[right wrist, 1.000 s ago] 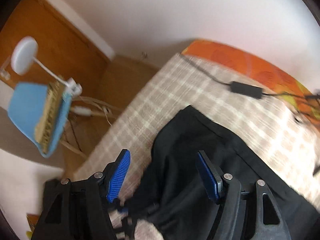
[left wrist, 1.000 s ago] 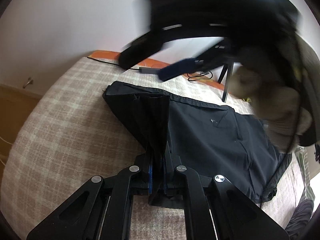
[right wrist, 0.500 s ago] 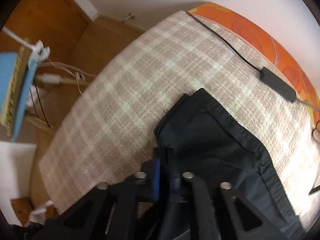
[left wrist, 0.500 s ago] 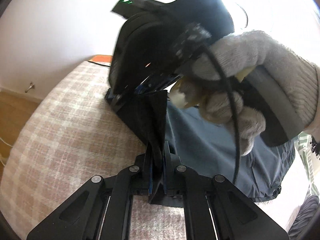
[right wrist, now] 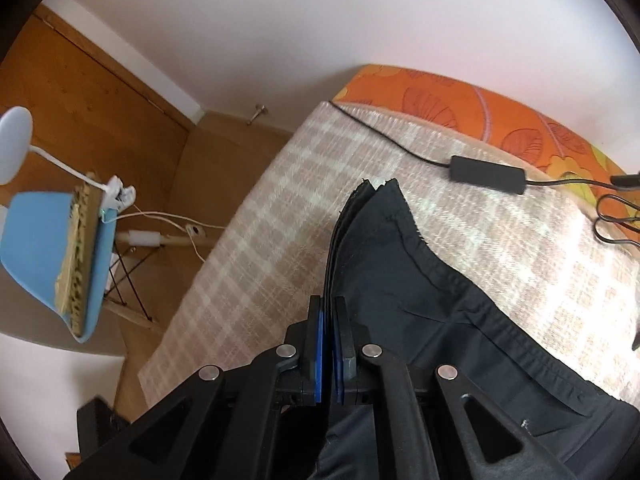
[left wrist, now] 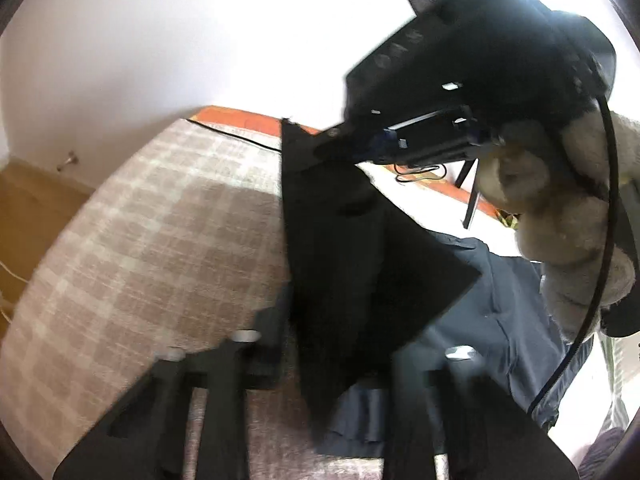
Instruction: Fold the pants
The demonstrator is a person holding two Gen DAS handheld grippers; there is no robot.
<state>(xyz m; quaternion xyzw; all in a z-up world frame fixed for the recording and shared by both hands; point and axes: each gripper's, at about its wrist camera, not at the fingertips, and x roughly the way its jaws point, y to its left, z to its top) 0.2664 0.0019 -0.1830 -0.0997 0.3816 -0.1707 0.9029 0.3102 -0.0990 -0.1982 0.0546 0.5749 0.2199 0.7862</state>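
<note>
While the dark pants (right wrist: 420, 304) lie on the plaid bed (right wrist: 280, 216) near its orange-edged far side, I have one corner lifted in the right gripper (right wrist: 329, 344), its blue fingers (right wrist: 318, 354) clenched on the stacked hem. My left gripper (left wrist: 320, 364) is easing apart, blurred, with cloth between its fingers; a gloved hand (left wrist: 560, 216) carries the right one.

My left view smears with motion, its lower half blurred, and the white wall (left wrist: 168, 40) blows out to glare at upper right. My right view is sharper, daylight streaking the checked blanket (right wrist: 560, 248). Both bend hard toward their dark corners.
</note>
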